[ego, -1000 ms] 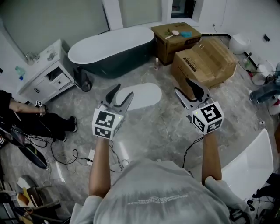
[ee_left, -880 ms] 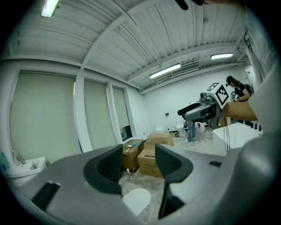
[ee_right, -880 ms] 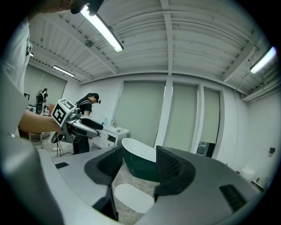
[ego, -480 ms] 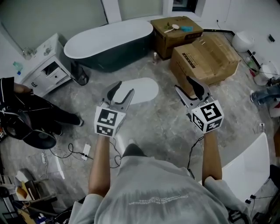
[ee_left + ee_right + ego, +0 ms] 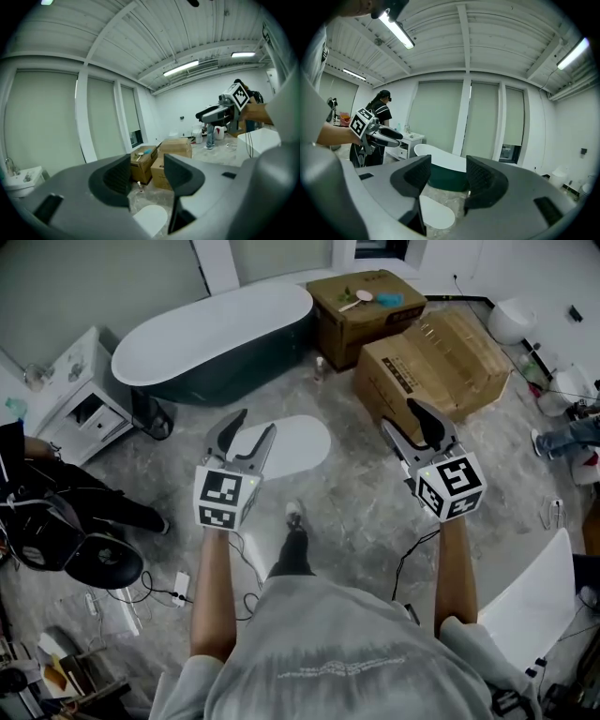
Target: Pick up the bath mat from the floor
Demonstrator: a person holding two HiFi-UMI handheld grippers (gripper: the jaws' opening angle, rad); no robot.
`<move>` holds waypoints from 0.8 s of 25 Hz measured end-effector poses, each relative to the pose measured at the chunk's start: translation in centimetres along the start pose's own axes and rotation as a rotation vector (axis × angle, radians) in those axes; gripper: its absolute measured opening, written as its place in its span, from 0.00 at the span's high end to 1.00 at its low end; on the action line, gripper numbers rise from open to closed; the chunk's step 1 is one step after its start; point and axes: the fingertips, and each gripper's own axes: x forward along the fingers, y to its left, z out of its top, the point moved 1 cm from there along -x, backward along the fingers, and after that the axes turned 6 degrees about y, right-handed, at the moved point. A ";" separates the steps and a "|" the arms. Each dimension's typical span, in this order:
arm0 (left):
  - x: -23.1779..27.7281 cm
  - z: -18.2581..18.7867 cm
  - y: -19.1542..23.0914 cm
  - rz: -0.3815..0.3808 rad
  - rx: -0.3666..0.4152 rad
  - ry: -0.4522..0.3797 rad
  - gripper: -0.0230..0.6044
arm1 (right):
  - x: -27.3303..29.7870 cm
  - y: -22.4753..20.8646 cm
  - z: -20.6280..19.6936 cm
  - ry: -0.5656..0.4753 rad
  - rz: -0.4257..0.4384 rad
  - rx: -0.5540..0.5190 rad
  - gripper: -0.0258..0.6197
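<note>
Dark freestanding bathtub (image 5: 211,329), white inside, stood along the far wall, with a white vanity cabinet (image 5: 80,399) left of it. Right of the tub sat a smaller cardboard box (image 5: 366,306) and a larger cardboard box (image 5: 436,357). A person in black (image 5: 66,512) was at left, near loose floor cables (image 5: 155,593).

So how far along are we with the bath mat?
Nothing is done yet: the bath mat lies flat on the floor in front of the bathtub. In hand: the left tool and right tool are both open and empty, held in the air, the left one nearer the mat. Left: lower a tool, grip the mat's edge, lift it.
</note>
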 end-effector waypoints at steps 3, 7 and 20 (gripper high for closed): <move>4.2 0.1 3.8 -0.003 -0.027 -0.003 0.63 | 5.1 -2.5 0.6 0.020 -0.007 0.002 0.61; 9.4 0.8 8.8 -0.027 -0.050 0.003 0.60 | 11.6 -5.0 2.7 0.031 0.000 -0.006 0.61; 21.2 -0.3 19.1 -0.103 -0.085 0.044 0.57 | 26.5 -10.1 4.7 0.085 -0.025 0.053 0.63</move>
